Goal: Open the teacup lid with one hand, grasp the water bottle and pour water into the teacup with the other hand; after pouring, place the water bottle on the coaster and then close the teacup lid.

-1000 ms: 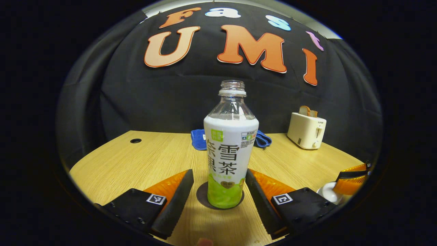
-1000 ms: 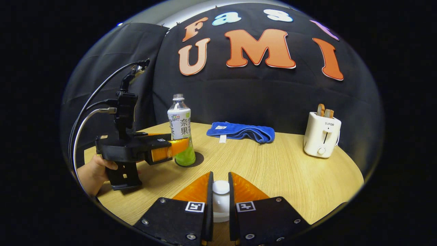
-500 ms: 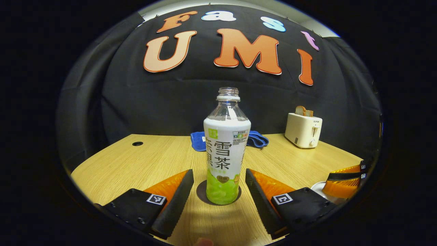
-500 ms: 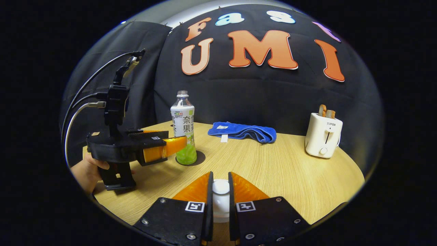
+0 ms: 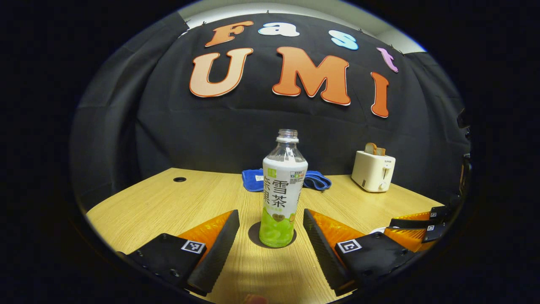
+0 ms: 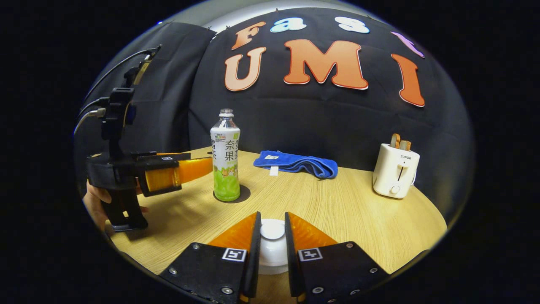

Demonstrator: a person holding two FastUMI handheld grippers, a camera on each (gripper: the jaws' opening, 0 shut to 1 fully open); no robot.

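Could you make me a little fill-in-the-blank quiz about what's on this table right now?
1. The water bottle stands upright on a dark round ____.
2. The left gripper is ____, its fingers apart from the bottle.
3. The right gripper is shut on the white teacup lid's ____.
4. The folded cloth behind is ____.

Missing words: coaster; open; knob; blue

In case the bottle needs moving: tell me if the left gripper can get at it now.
Probably yes. The left gripper is open, aimed at the bottle standing on its coaster, with only bare table between them.
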